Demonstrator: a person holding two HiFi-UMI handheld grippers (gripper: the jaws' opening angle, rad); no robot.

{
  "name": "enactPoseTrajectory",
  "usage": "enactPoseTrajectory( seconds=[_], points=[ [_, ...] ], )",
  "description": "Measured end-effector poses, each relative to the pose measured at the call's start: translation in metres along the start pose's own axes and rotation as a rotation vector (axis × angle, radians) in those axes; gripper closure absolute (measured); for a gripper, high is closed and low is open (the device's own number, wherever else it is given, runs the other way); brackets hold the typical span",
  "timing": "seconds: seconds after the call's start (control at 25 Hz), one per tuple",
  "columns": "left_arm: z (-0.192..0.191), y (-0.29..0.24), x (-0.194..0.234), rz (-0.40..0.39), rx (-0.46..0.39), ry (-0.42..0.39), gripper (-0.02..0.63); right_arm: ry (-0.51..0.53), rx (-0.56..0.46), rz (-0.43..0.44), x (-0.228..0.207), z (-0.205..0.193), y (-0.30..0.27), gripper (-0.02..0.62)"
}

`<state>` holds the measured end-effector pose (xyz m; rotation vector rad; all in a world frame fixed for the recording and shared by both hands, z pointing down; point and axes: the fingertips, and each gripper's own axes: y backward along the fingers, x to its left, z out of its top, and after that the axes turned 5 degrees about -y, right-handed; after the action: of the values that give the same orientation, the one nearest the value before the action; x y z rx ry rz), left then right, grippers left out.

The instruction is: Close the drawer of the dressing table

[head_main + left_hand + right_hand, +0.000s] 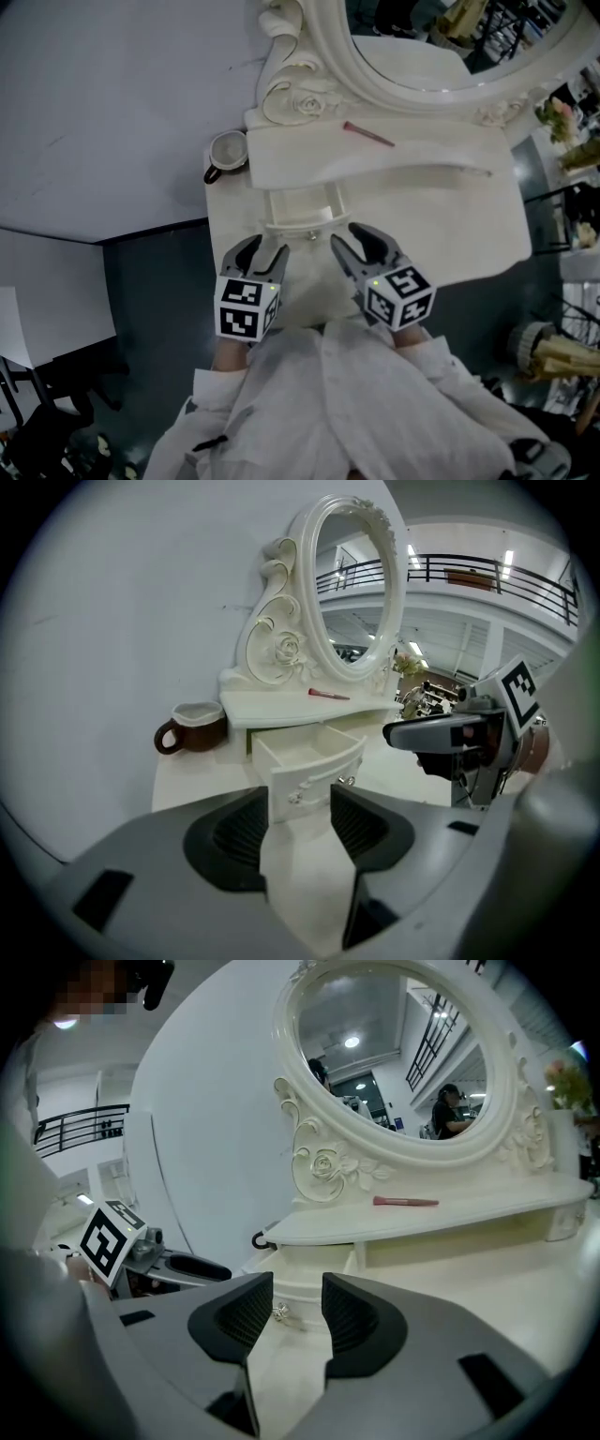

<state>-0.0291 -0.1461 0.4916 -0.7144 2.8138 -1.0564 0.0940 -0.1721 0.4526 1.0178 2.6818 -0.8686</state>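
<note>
The small white dressing table [441,202] has its drawer [300,208] pulled out toward me, and the drawer is empty inside. My left gripper [265,251] sits just short of the drawer front, at its left corner, jaws open with nothing between the pads. In the left gripper view the drawer [309,761] stands beyond the open left gripper [298,803]. My right gripper [349,234] is at the drawer's right corner, also open. The right gripper view shows the right gripper [297,1299] with the drawer front [305,1274] and its metal knob [279,1312] just past the pads, apart from them.
A brown mug [228,153] stands on the table left of the drawer. A red stick [368,135] lies on the upper shelf under the oval mirror [441,47]. A pale wall is at the left, and flowers [562,117] at the far right.
</note>
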Motion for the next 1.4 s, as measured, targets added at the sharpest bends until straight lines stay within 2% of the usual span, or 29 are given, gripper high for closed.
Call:
enactPoseTrajectory(
  seconds=[0.32, 0.52, 0.96, 1.4],
  points=[
    [-0.009, -0.014, 0.009, 0.025, 0.038, -0.013, 0.408, -0.005, 0.051, -0.016, -0.029, -0.007, -0.017, 0.426],
    [-0.013, -0.024, 0.014, 0.025, 0.059, -0.063, 0.408, 0.017, 0.093, -0.013, -0.041, -0.019, -0.026, 0.4],
    [-0.016, -0.041, 0.015, 0.012, 0.101, -0.099, 0.408, 0.172, 0.2, -0.007, -0.057, -0.039, -0.035, 0.384],
    [-0.011, -0.054, 0.009, -0.043, 0.112, -0.17, 0.407, 0.282, 0.249, 0.075, -0.047, -0.045, -0.054, 0.377]
  ],
)
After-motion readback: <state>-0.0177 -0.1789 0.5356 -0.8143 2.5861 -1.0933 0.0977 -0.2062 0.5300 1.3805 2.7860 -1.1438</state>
